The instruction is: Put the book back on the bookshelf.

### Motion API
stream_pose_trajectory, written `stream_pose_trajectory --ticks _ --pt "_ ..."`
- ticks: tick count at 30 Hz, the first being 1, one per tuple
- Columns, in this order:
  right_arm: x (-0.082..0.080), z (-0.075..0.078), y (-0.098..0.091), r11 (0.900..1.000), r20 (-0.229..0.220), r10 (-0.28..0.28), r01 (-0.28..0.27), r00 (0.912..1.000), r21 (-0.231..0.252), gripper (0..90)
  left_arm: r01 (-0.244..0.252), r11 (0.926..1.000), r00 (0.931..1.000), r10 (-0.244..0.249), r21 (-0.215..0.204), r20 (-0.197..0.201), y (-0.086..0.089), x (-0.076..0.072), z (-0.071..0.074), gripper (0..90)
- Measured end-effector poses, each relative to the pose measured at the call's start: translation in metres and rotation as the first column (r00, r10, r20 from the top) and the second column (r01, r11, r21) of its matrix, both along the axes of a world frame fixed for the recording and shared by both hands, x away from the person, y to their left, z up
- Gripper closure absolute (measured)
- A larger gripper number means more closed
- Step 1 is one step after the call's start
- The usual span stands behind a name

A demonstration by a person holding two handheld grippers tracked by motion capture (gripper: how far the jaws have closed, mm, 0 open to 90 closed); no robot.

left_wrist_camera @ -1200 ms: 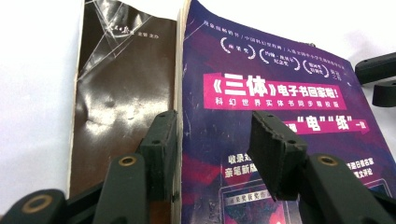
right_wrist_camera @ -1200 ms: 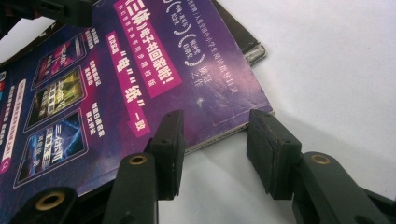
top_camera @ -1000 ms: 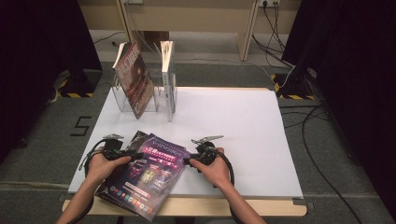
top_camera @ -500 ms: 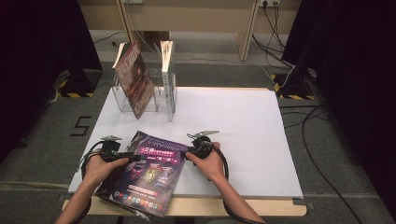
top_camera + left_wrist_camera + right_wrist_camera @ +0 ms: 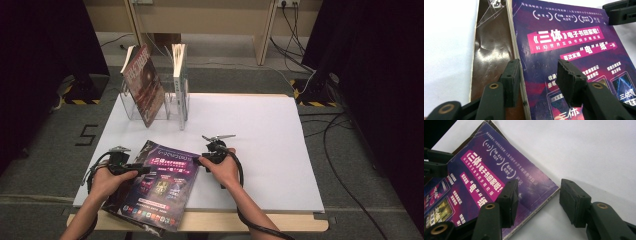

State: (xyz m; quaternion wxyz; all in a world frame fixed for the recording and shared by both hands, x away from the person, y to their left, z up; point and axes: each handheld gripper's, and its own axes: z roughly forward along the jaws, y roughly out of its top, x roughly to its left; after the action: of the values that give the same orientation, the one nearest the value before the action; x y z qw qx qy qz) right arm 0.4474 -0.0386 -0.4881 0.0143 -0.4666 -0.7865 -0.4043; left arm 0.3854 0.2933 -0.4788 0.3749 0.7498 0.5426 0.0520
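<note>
— What's the room like from where you stand?

— I'm at a bench [image 5: 280,150] with a flat white matte top and a pale wooden front edge. Grey carpet lies around it, black curtains hang on both sides, and cables trail over the floor at the right. At the far left of the bench stands a clear plastic rack [image 5: 131,106] with two books upright or leaning in it.

— And the book you're working on?

— The purple book [image 5: 162,187] lies at the near left of the bench, its near corner past the front edge. Its cover is glossy, printed in magenta and white lettering. Under it lies a dark brown sheet [image 5: 489,57], shiny and creased.

— Your jaws?

— My left gripper [image 5: 537,77] has its jaws apart, straddling the book's left edge; I cannot tell whether the pads press on it. My right gripper [image 5: 537,200] has just been opening: its jaws stand wide, the book's corner between them, no pad pressing on it.
</note>
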Motion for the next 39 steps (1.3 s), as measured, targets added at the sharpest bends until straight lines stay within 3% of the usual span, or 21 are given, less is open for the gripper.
stream_pose_trajectory --ticks 7,11,16,17,21,26,32,39 --pt "0.005 0.000 0.000 0.9996 -0.034 -0.014 0.015 0.9993 0.024 49.0 0.002 0.9997 1.0000 -0.002 0.024 0.005 -0.002 0.000 0.000 55.2" --pt "0.005 0.000 0.003 0.9985 -0.049 -0.038 0.040 0.9981 0.039 48.2 -0.009 0.9999 0.9999 0.009 0.015 0.009 -0.001 -0.001 -0.001 55.3" --pt "0.003 0.000 -0.001 0.9961 -0.083 -0.054 0.060 0.9950 0.065 52.2 -0.019 0.9994 0.9995 0.018 0.031 0.026 -0.004 -0.004 -0.001 55.9" --pt "0.002 0.001 -0.003 0.9941 -0.108 -0.061 0.070 0.9923 0.083 52.4 -0.017 0.9990 0.9998 0.016 0.041 0.009 -0.004 -0.004 -0.002 56.0" --pt "0.002 0.006 -0.007 0.9894 -0.121 -0.062 0.077 0.9907 0.123 53.3 -0.020 0.9990 0.9997 0.019 0.039 0.014 -0.005 -0.004 -0.002 55.3" --pt "-0.001 0.004 -0.006 0.9914 -0.113 -0.061 0.073 0.9918 0.109 53.4 -0.032 0.9990 0.9993 0.031 0.032 0.023 -0.005 -0.005 -0.003 55.8" --pt "-0.003 0.001 -0.011 0.9895 -0.135 -0.045 0.063 0.9899 0.130 53.6 -0.045 0.9985 0.9987 0.044 0.030 0.025 -0.005 -0.006 -0.003 57.4" --pt "-0.004 0.002 -0.011 0.9918 -0.163 -0.041 0.060 0.9858 0.113 52.5 -0.050 0.9984 0.9985 0.049 0.029 0.026 -0.006 -0.006 -0.003 57.8"
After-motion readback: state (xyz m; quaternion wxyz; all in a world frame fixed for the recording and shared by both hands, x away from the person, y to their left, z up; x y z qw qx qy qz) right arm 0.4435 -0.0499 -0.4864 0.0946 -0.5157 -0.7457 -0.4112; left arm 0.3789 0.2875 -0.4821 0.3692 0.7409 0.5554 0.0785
